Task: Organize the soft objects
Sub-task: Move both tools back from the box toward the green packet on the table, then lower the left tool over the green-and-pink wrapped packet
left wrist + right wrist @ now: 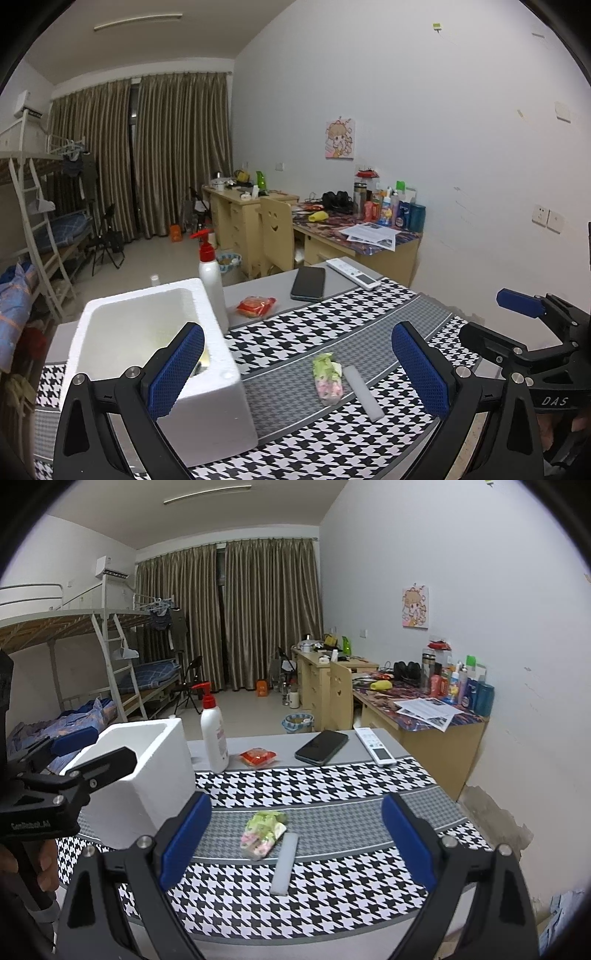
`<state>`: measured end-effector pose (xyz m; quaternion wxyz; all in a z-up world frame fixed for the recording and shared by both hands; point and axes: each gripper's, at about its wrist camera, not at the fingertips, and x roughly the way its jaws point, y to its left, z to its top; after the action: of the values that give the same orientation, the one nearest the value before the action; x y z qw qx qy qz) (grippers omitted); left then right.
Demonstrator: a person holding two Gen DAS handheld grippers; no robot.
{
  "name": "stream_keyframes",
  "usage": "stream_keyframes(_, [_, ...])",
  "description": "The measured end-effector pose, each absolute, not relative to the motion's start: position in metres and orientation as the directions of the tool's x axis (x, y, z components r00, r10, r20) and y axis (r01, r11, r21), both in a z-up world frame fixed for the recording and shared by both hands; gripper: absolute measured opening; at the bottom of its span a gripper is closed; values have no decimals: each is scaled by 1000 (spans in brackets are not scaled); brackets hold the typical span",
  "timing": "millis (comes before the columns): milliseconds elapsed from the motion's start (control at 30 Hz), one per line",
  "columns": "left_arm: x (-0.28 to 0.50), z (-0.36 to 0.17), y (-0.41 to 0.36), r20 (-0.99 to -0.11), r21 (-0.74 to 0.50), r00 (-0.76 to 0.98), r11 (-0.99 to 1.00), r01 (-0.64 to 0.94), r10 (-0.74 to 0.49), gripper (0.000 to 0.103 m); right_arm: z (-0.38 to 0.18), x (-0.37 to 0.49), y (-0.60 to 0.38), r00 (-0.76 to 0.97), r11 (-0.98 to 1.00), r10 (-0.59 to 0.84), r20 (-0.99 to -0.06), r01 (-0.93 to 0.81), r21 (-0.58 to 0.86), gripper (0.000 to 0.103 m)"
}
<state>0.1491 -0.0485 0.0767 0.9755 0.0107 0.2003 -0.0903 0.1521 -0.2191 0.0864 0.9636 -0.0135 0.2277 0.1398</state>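
Both grippers hover level, spread wide and empty — left gripper (297, 369) lower centre, right gripper (295, 834) likewise.

Foam box (147, 771) crowds left — right open.

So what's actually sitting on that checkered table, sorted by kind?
Foam box: 1
Pump bottle: 1
Snack packets: 2, red and green-pink
White foam strip: 1
Phone: 1
Remote control: 1
Total: 7
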Motion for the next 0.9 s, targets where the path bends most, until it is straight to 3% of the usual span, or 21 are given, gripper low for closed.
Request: stream_keyframes(900, [194, 40, -97, -492, -12, 846, 973, 231, -207, 102, 55, 152, -254, 838, 976, 212, -502, -202, 75, 96])
